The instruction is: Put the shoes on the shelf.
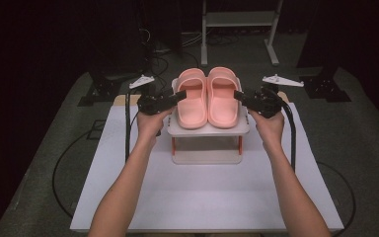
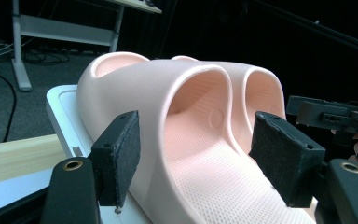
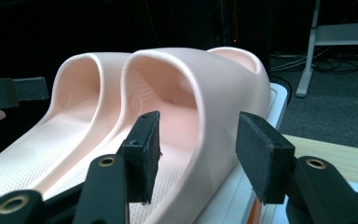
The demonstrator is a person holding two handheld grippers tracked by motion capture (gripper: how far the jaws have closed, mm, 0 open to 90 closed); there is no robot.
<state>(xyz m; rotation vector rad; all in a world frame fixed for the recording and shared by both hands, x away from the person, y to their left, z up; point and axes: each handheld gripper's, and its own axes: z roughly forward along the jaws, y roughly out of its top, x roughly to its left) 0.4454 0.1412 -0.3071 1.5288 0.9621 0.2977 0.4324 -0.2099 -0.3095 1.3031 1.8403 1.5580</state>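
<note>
Two pink slides sit side by side on white rack (image 1: 209, 129) atop table (image 1: 202, 197). Left gripper (image 2: 193, 149) jaws apart, straddling left slide (image 2: 177, 121); right gripper (image 3: 196, 154) likewise w/ right slide (image 3: 200, 93). Gripper views show pads not pressing.

You have a white table (image 1: 202, 197) before you, and on it stands a small white two-tier rack (image 1: 208, 129). The pair of pink slippers (image 1: 208, 96) sits side by side on its top shelf.

left tool (image 1: 180, 95): jaws apart, not clamped, pointing inward
right tool (image 1: 239, 96): jaws apart, not clamped, pointing inward
forearms: extended forward
</note>
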